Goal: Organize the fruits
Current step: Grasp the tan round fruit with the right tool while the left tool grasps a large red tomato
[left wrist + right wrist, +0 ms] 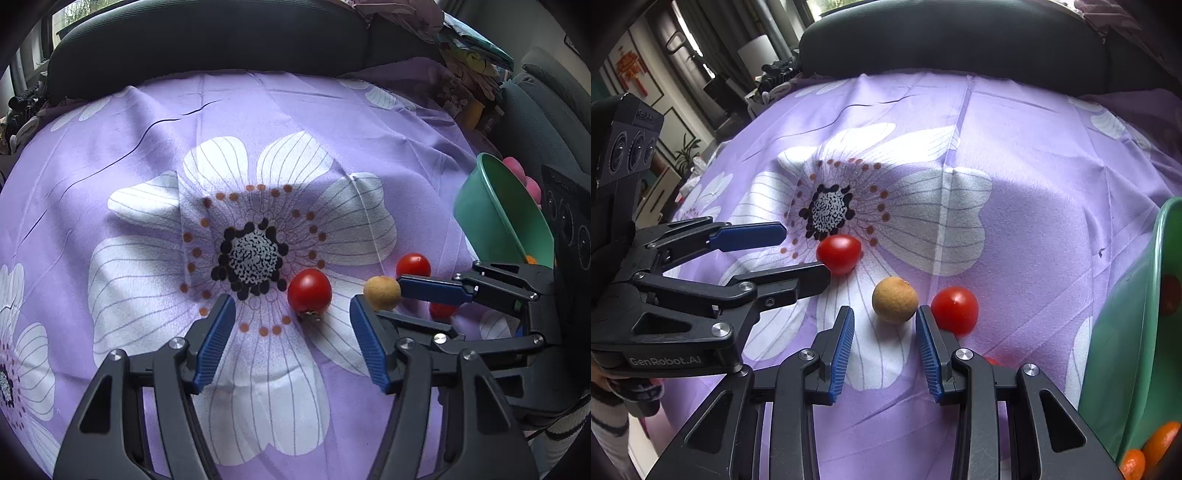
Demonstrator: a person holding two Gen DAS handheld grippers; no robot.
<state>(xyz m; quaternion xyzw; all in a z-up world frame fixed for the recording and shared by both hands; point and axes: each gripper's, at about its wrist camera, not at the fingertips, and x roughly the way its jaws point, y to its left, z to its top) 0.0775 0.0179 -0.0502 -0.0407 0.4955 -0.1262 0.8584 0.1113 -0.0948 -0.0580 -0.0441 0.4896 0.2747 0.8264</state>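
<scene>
Hovering low over the purple floral cloth [110, 155], left hand-held gripper [291, 314] gaping wide around nothing, a tomato [309, 293] lying just ahead between its fingers. Reaching alongside, right hand-held gripper [885, 325] spread partway, gripping nothing, tan fruit [895, 300] resting at its tips, second tomato [955, 309] touching its right finger. Tilting at right, green bowl [1126, 332] carrying oranges [1160, 443].

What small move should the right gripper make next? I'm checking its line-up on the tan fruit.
Probably ease the right gripper forward until its open jaws straddle the tan fruit, then close. The fruit lies on the cloth just past the fingertips, roughly centred in the gap. A tomato sits close on the right, so go slowly.
</scene>
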